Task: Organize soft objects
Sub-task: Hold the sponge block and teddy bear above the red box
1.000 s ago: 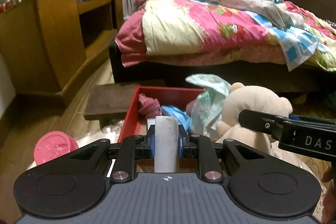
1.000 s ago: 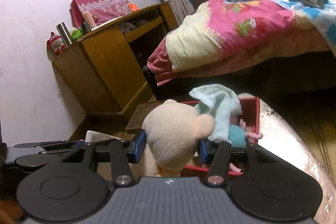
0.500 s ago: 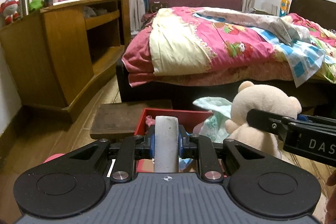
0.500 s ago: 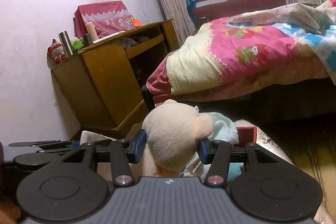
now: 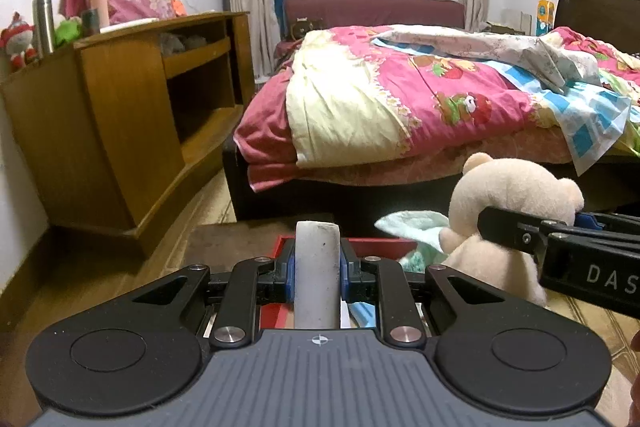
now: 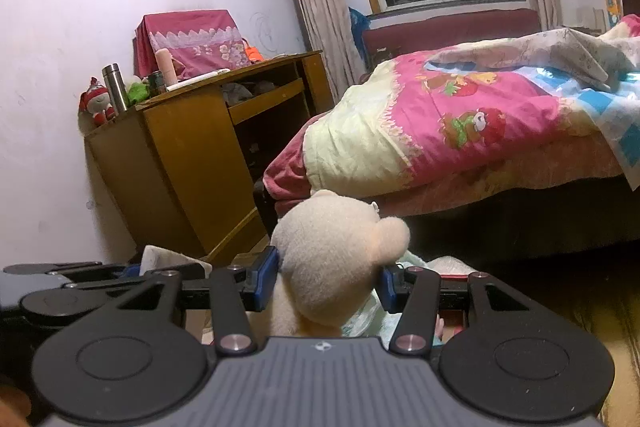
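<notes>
A cream-coloured plush teddy bear (image 6: 336,259) is clamped by the head between the blue pads of the right gripper (image 6: 328,281), whose jaws are pressed into the soft fur on both sides. The bear is held up off the floor, its body hanging below the jaws. In the left wrist view the same bear (image 5: 508,203) is seen at the right, with the black finger of the right gripper (image 5: 536,239) laid across its neck.

A white, slightly soiled cylindrical roll of soft material (image 5: 317,275) is gripped upright between the blue pads of the left gripper (image 5: 317,277), which is closed on its sides; the roll's top stands above the jaws. The roll (image 6: 168,261) is partly seen at the left in the right wrist view.

Just beyond the left gripper a red rectangular open box (image 5: 380,247) is seen on the floor, mostly hidden. A pale mint-green towel (image 5: 412,227) is seen over the box, just beside the bear. A blue cloth piece (image 5: 362,309) shows below the jaws.

Behind these, a bed with a pink cartoon-printed quilt (image 5: 420,103) is seen, and a brown wooden cabinet (image 5: 120,123) stands at the left wall.
</notes>
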Motion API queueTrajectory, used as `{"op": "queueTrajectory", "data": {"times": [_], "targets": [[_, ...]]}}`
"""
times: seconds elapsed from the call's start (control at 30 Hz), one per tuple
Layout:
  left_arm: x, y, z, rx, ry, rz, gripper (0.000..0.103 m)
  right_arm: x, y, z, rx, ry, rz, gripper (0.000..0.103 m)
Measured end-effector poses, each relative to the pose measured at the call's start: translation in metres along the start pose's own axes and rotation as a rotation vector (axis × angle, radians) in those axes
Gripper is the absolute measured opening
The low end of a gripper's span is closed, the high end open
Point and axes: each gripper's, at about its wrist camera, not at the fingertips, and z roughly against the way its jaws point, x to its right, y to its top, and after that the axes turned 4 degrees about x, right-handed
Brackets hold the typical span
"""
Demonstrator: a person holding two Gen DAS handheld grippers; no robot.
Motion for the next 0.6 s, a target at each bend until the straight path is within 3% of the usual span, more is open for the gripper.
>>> {"op": "queueTrajectory", "data": {"times": [0.6], "targets": [[0.004, 0.012, -0.026, 0.018, 0.009, -0.026, 0.019, 0.008, 0.011, -0.022, 0.018, -0.028, 0.044, 0.023]]}}
